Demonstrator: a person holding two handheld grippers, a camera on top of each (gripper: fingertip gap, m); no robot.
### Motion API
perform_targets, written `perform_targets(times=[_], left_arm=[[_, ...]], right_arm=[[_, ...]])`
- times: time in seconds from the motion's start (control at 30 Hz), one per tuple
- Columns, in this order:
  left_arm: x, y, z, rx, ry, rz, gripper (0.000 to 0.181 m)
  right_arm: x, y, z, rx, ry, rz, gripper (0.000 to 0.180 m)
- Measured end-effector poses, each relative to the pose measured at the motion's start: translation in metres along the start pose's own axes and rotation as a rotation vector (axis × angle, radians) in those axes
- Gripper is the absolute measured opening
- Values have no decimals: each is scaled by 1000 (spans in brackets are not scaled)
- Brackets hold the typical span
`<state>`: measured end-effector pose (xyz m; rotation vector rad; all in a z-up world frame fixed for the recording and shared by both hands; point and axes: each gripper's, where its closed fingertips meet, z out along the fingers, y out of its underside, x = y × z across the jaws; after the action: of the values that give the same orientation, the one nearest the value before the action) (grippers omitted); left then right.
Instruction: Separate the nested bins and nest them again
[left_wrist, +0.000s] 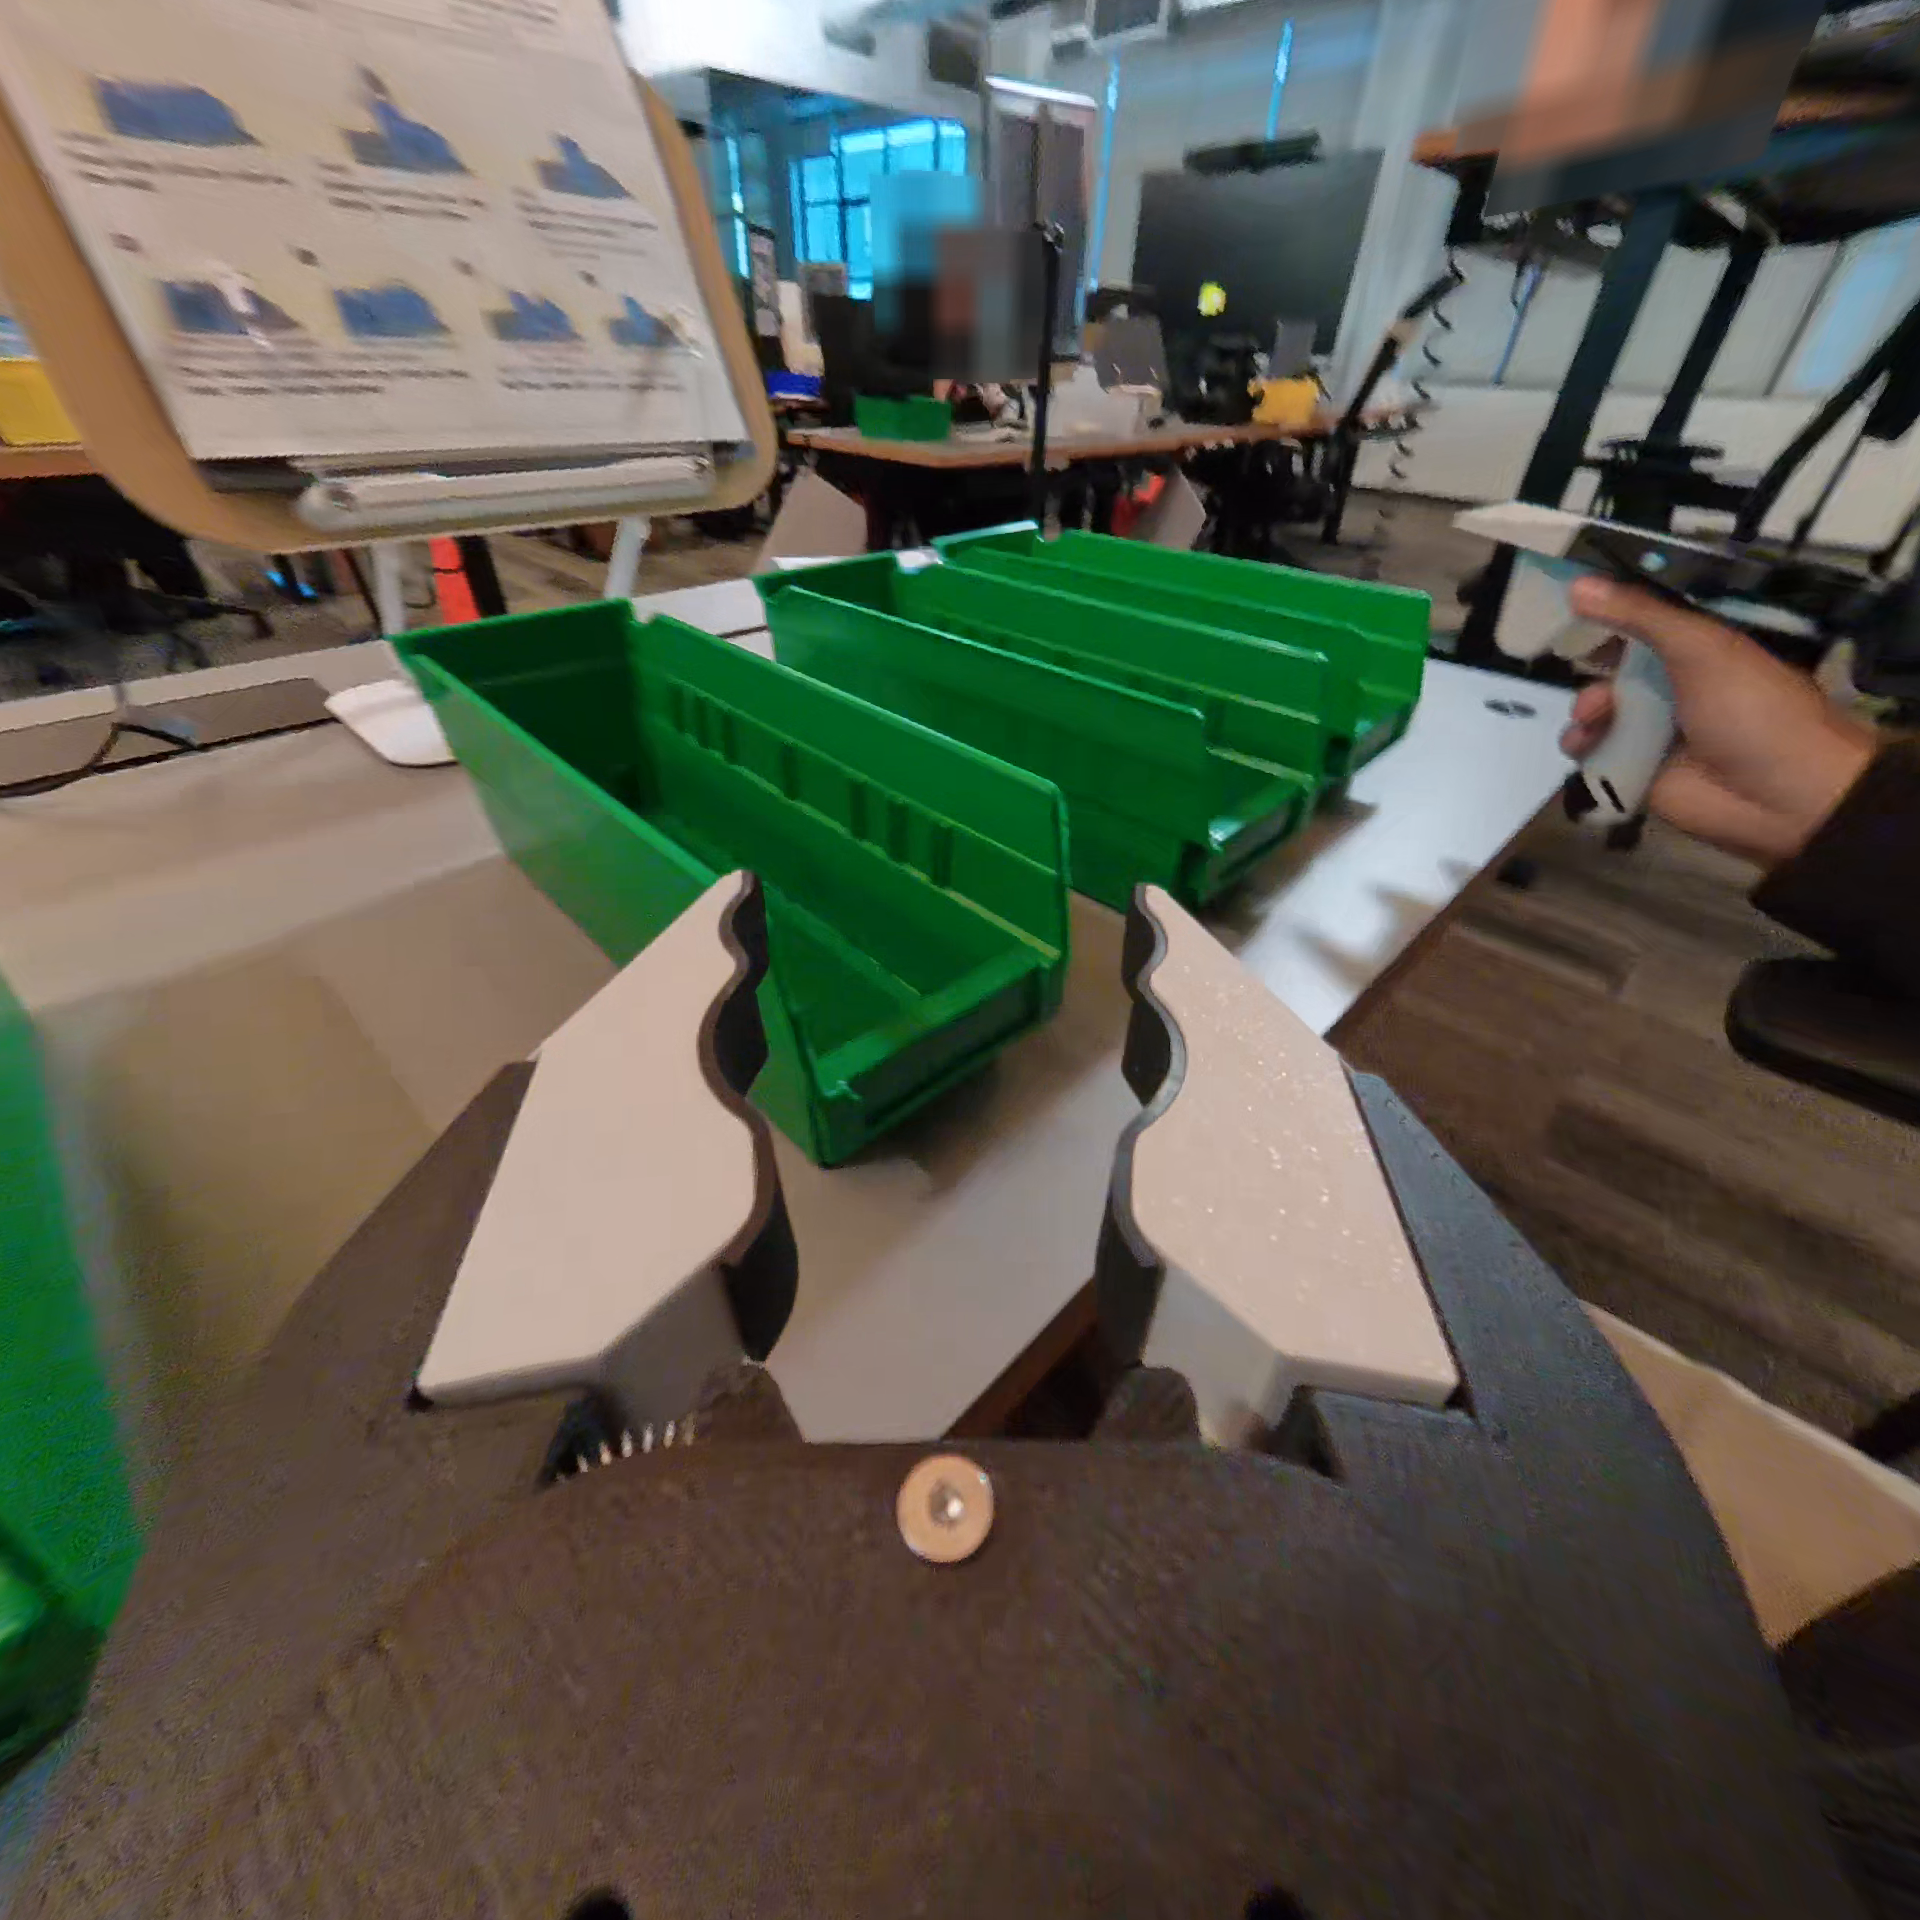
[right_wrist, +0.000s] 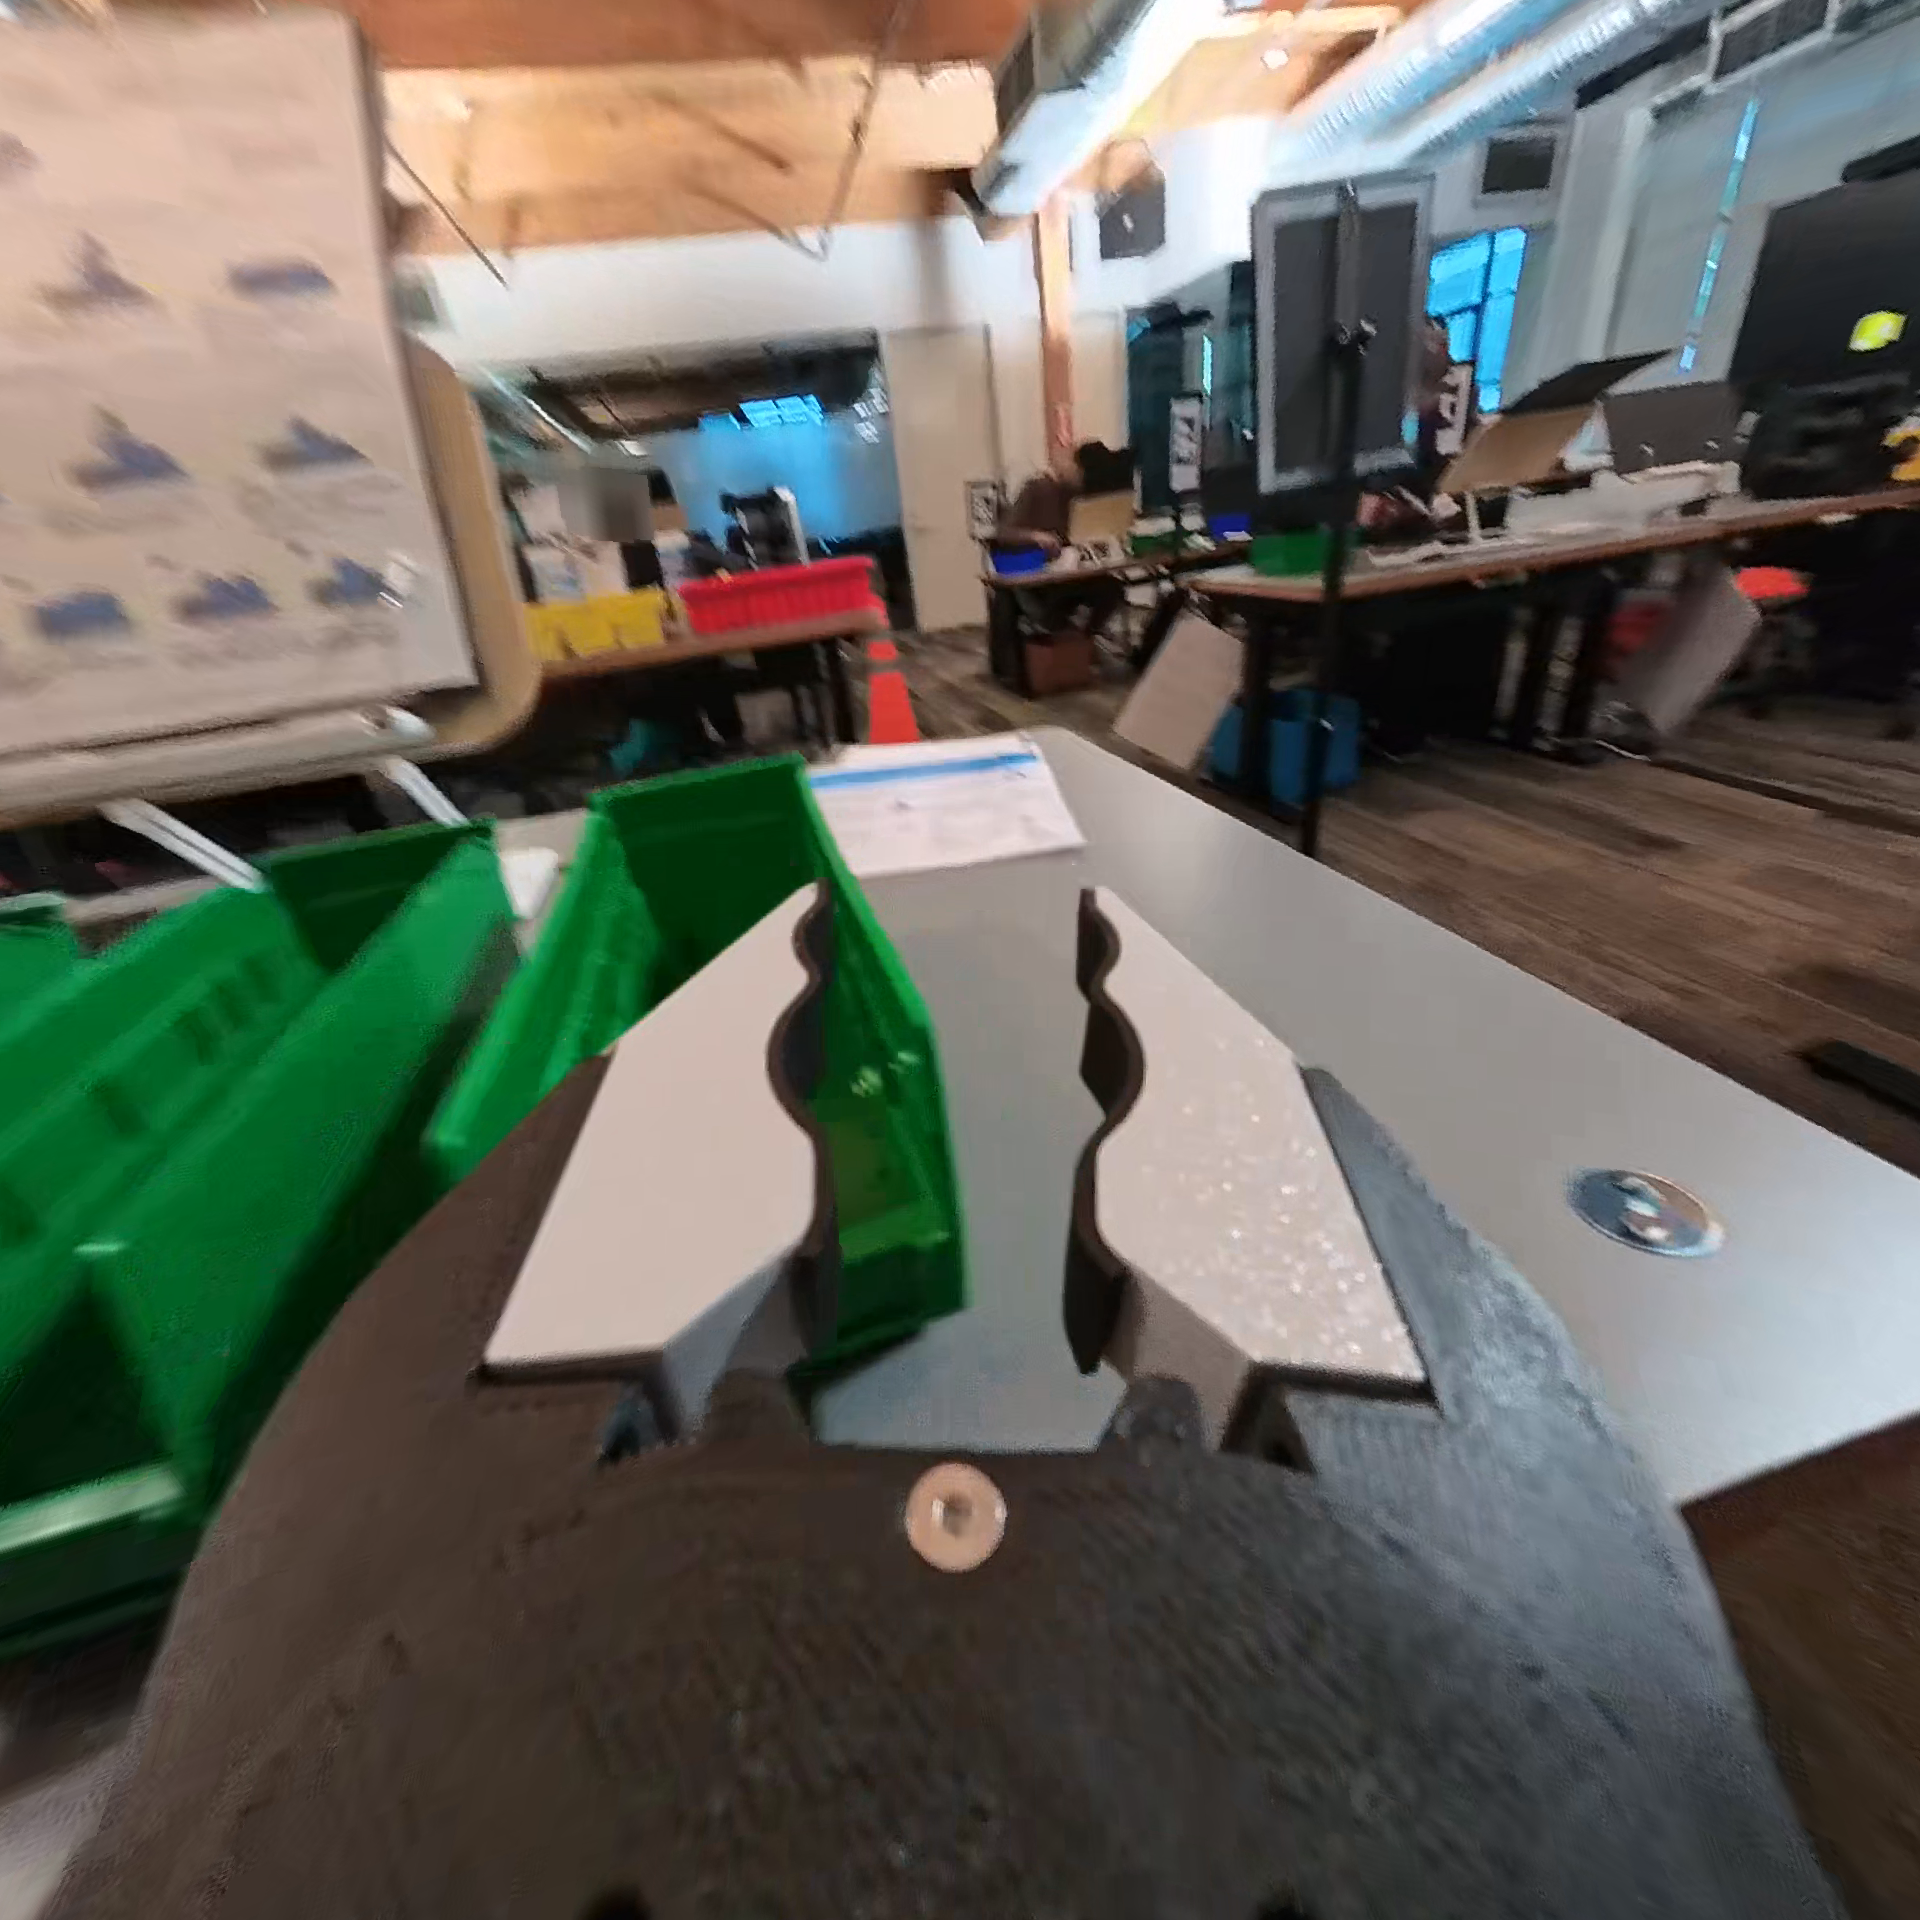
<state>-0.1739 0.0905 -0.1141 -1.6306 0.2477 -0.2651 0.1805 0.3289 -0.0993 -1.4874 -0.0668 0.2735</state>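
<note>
Grey tabletop (left_wrist: 260, 894) fills the middle of the left wrist view, an office with desks behind it. Three green bins stand on it side by side: the nearest bin (left_wrist: 727, 831) at centre, the middle bin (left_wrist: 1039, 717) and the far bin (left_wrist: 1247, 623) toward upper right; a fourth green edge (left_wrist: 52, 1351) shows at far left. An instruction board (left_wrist: 364, 260) leans at upper left. Left gripper (left_wrist: 940, 904) hovers before the nearest bin, fingers spread, empty. At right, a hand (left_wrist: 1725, 727) holds the other tool's handle. Right gripper (right_wrist: 951, 914), seen from its own wrist view, is parted beside a bin wall, gripping nothing.
</note>
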Motion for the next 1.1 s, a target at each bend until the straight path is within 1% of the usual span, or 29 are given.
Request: perform_targets(times=[0.07, 0.1, 0.17, 0.23, 0.33, 0.57, 0.73, 0.93, 1.1], left_arm=[[11, 6, 3, -22, 17, 47, 66], [13, 8, 4, -27, 10, 70, 64], [13, 10, 5, -31, -5, 103, 62], [10, 11, 5, -35, -13, 96, 61], [2, 14, 6, -38, -22, 47, 61], [-14, 27, 8, -65, -33, -78, 59], [-19, 31, 9, -76, -39, -113, 57], [-18, 35, 11, -92, -38, -108, 57], [-19, 36, 10, -94, -42, -108, 57]], right_arm=[[17, 19, 12, -68, 26, 7, 50], [18, 27, 17, -101, 4, 44, 52], [10, 39, 24, -165, -89, 128, 61], [-1, 42, 27, -199, -163, 173, 63], [-1, 44, 30, -209, -162, 187, 58], [-3, 55, 37, -261, -222, 347, 56], [-6, 62, 41, -296, -233, 315, 48], [-12, 62, 43, -305, -269, 362, 34], [-15, 65, 44, -333, -286, 329, 29]])
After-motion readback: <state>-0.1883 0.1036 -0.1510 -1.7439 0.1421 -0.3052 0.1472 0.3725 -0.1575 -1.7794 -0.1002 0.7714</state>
